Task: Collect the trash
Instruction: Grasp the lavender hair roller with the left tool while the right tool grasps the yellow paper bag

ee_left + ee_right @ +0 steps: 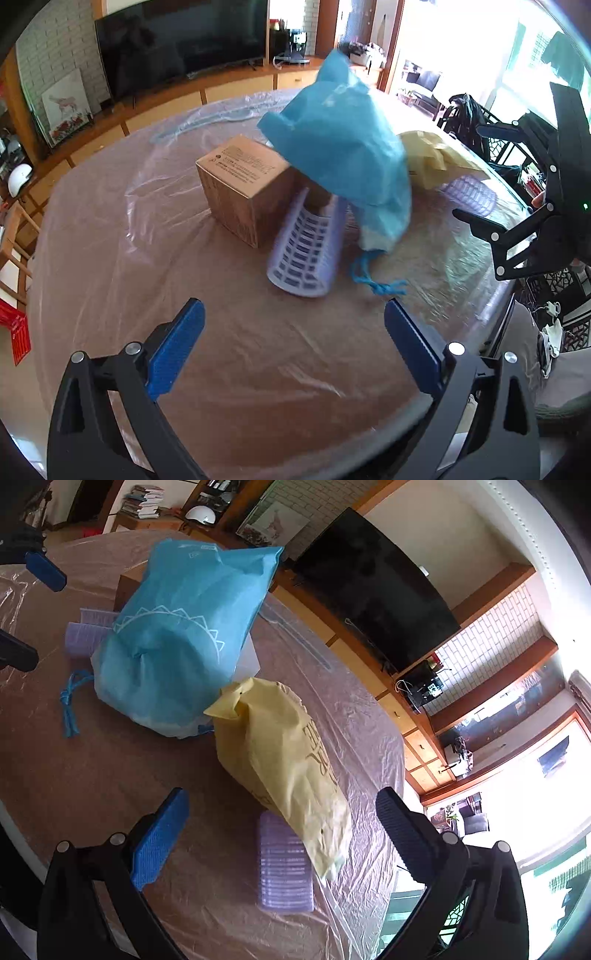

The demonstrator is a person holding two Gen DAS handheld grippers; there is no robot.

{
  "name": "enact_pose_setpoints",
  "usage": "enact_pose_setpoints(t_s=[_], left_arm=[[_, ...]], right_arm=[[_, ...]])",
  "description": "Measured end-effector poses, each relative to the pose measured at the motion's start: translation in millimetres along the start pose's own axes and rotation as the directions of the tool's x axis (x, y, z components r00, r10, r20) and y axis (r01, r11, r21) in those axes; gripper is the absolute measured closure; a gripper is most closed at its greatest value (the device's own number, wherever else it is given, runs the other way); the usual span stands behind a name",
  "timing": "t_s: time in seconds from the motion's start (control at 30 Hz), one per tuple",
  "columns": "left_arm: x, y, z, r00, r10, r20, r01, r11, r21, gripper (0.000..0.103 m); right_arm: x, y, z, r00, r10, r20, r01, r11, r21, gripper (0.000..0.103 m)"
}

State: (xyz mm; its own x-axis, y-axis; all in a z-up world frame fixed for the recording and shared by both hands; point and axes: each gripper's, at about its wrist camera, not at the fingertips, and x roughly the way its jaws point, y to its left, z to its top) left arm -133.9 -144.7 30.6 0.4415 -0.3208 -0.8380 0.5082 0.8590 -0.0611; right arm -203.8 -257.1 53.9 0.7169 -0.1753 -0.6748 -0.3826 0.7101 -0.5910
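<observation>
1. From the left wrist camera I see my left gripper [293,325] with its blue pads spread wide, pinching nothing, low over the worktop [110,258], which is round and covered in clear plastic film.
2. Ahead of it stands a cardboard box [242,192]. A lavender slotted basket [304,254] lies on its side just beside the box, its open side up.
3. A blue drawstring bag [343,155] leans over the basket and against the box; its knotted blue cord [373,280] trails on the worktop. The bag is smeared in this view, so I cannot tell exactly where it touches the basket.
4. Behind it I see a yellow bag [439,158] and a second lavender piece [471,194]. The right gripper [469,173] shows at the right edge, jaws parted.
5. From the right wrist camera, my right gripper [282,812] is spread wide and empty, one pad blue, the other finger black.
6. Between its fingers lies a ribbed lavender piece [284,875], with the lower end of the yellow bag [288,768] resting over its far edge.
7. The blue drawstring bag [177,642] sits just beyond, touching the yellow bag, and the left gripper's blue pad [46,572] shows at far left.
</observation>
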Motion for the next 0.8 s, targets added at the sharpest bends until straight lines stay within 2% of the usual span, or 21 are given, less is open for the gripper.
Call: enact_pose_setpoints(t_s=[0.13,0.37,0.47,0.53,0.6,0.67,0.8], left_arm=[[13.6,8.7,8.7,0.998,-0.052,-0.02,0.052,0.999,-0.016,0.007],[31.5,0.4,17.5,0.994,-0.089,-0.06,0.091,0.995,0.03,0.042],[32.1,-1.7,19.5,0.994,-0.096,-0.061,0.099,0.994,0.05,0.049],[34.9,-0.4,22.9,0.993,-0.1,-0.061,0.103,0.993,0.058,0.056],[37.0,0.6,25.9,0.993,-0.106,-0.06,0.109,0.992,0.065,0.057],[36.0,0.1,25.1,0.993,-0.107,-0.053,0.11,0.991,0.071,0.058],[29.0,-0.1,20.6,0.993,-0.114,-0.033,0.116,0.991,0.069,0.059]], right_arm=[[17.9,-5.4,8.7,0.999,0.039,-0.005,-0.039,0.999,-0.02,0.004],[49.6,-15.3,34.2,0.998,0.067,-0.009,-0.067,0.997,-0.024,0.005],[54.9,-18.1,35.4,0.998,0.067,-0.013,-0.068,0.997,-0.034,0.006],[60.7,-17.6,37.6,0.996,0.082,-0.018,-0.083,0.996,-0.044,0.013],[67.1,-16.2,38.1,0.992,0.12,-0.04,-0.121,0.992,-0.034,0.029],[70.2,-18.8,38.5,0.986,0.159,-0.048,-0.159,0.987,0.007,0.037],[65.6,-35.8,38.0,0.975,0.219,-0.023,-0.216,0.971,0.103,0.045]])
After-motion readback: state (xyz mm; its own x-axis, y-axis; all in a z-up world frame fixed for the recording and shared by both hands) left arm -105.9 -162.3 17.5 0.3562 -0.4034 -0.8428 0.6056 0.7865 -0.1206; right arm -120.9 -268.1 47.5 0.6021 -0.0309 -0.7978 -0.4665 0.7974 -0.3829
